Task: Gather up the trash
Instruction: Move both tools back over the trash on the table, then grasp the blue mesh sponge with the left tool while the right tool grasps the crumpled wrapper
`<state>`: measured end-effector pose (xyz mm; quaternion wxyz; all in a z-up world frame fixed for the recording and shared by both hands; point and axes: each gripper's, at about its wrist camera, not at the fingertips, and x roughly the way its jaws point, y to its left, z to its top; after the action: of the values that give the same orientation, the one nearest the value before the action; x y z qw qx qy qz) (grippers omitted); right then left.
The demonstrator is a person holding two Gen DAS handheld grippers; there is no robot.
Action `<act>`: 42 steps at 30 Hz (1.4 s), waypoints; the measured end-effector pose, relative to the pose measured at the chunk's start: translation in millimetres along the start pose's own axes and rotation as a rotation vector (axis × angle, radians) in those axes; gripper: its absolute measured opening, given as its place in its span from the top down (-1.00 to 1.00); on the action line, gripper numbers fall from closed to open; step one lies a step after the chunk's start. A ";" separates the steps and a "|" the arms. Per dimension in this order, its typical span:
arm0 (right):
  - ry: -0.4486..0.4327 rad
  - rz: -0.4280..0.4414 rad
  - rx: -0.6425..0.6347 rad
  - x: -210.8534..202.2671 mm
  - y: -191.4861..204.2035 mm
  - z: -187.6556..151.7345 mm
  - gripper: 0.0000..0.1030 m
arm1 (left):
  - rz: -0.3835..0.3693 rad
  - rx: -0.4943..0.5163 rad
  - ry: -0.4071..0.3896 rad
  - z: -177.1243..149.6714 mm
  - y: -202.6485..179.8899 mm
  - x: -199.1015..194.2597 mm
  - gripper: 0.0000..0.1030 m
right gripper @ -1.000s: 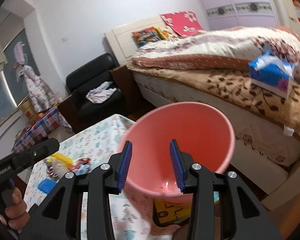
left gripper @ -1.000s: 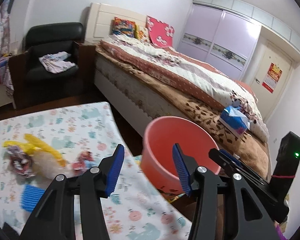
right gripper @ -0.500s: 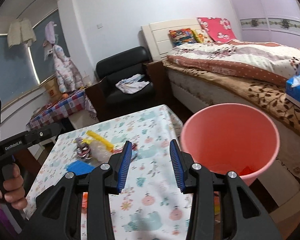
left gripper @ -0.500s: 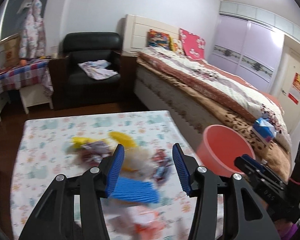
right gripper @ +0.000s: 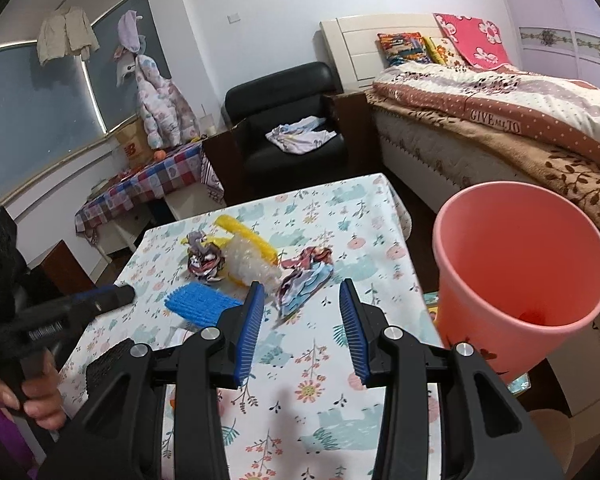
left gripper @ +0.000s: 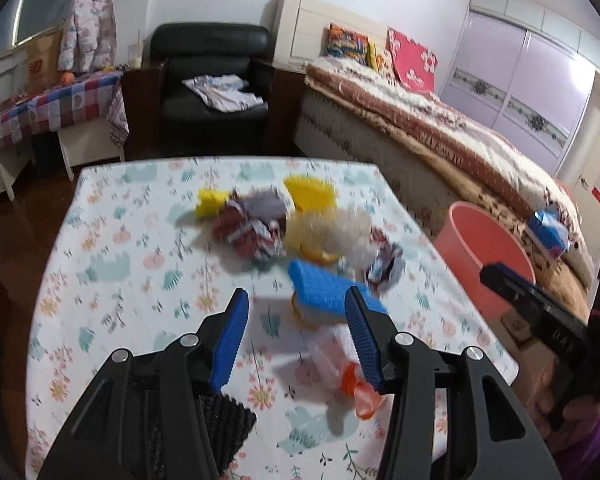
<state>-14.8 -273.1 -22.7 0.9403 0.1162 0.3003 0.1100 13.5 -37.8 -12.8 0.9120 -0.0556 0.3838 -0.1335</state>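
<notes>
The desk (right gripper: 340, 364) carries all the trash bunched mid-cloth, and the pink bin (right gripper: 520, 264) sits right off its edge, probably so drops stay short. Both the left tool (left gripper: 296, 332) and right tool (right gripper: 300, 324) hover with jaws apart, gripping nothing. Only the left view shows the orange-and-clear wrapper (left gripper: 340, 372); the right view alone looks into the bin, with 1 reddish scrap (right gripper: 534, 315) at the bottom.

A white tablecloth (right gripper: 340, 360) printed with pastel elephants and flowers holds a blue sponge (right gripper: 200, 302), yellow foam strip (right gripper: 246, 236) and red-and-grey crumpled wrapper (right gripper: 204, 260). Beside it, a salmon-pink bucket (right gripper: 520, 256). Behind, a black armchair (right gripper: 288, 120).
</notes>
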 end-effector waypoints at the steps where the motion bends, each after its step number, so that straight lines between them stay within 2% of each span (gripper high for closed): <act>1: 0.005 0.002 -0.003 1.5 0.9 -0.5 0.23 | -0.001 -0.003 0.017 -2.6 -1.0 5.2 0.04; 6: 0.023 0.006 -0.018 5.0 4.0 -4.3 0.23 | -0.037 -0.057 0.070 -5.1 -1.9 24.1 0.04; 10: 0.036 0.007 -0.009 8.9 1.6 -4.3 0.23 | -0.022 -0.066 0.059 6.1 -4.7 36.0 0.04; 16: 0.059 0.004 0.006 18.2 -2.5 -3.1 0.23 | 0.010 -0.084 0.092 13.2 -4.6 57.5 0.06; 17: 0.069 0.004 0.009 21.9 -2.5 -3.0 0.23 | 0.007 -0.090 0.097 13.7 -4.1 60.2 0.13; 19: 0.089 0.009 0.014 29.0 -1.1 -3.3 0.23 | -0.006 -0.092 0.107 14.2 -3.8 63.3 0.50; 21: 0.112 0.011 0.017 37.6 1.3 -4.0 0.23 | -0.015 -0.085 0.107 13.5 -4.0 64.4 0.77; 24: 0.142 0.013 0.021 50.0 5.7 -4.6 0.23 | -0.018 -0.060 0.081 13.1 -4.8 60.2 0.87; 32: 0.185 -0.050 0.067 83.5 10.5 -0.6 0.22 | -0.047 -0.013 -0.049 18.5 -3.0 26.8 0.90; 40: 0.227 -0.087 0.105 108.8 8.8 -1.1 0.24 | -0.067 -0.058 -0.064 19.4 10.1 17.1 0.90; 41: 0.227 -0.085 0.110 109.7 8.9 -0.8 0.28 | -0.066 -0.063 -0.062 18.5 11.6 17.6 0.90; 42: 0.228 -0.089 0.114 110.5 8.7 -0.6 0.50 | -0.066 -0.067 -0.060 18.2 12.4 18.0 0.90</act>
<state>71.5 -234.2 -80.3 0.8959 0.1428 0.4160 0.0635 41.0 -31.1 -14.9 0.9158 -0.1029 0.3587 -0.1486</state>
